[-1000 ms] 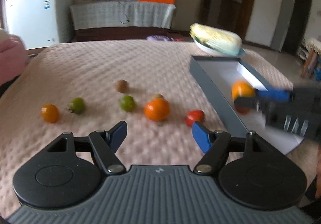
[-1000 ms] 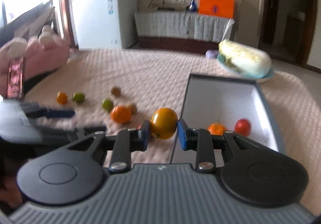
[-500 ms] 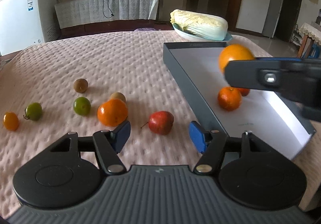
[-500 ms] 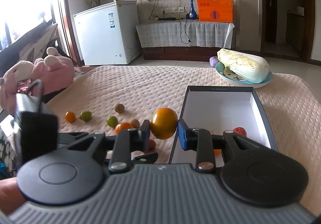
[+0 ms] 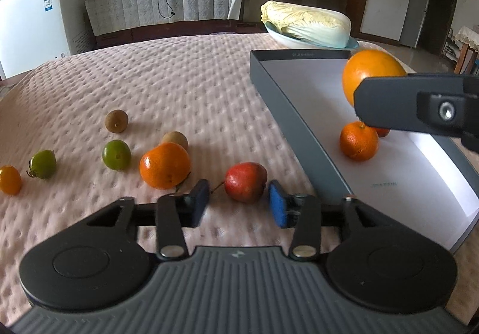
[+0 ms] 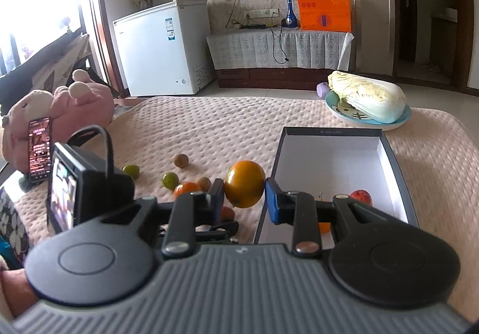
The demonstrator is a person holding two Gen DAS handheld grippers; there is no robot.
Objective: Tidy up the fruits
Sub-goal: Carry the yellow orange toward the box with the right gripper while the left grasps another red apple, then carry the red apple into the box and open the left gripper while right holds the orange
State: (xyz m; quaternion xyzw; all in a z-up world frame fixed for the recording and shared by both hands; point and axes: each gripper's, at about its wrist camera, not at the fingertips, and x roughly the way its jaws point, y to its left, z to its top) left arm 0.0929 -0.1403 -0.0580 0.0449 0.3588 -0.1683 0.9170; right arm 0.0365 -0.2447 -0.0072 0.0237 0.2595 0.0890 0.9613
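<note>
Here, left gripper (image 5: pixel 238 206) closing, jaws not yet touching the red fruit (image 5: pixel 245 182) between them, right gripper (image 6: pixel 244 199) clamped on one large orange (image 6: pixel 244 183) beside the grey box (image 5: pixel 287 121), two fruits inside, six loose left of the jaws.

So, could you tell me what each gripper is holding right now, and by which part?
The right gripper holds the orange by its two sides. The left gripper holds nothing: its jaws are closing around the red fruit.
</note>
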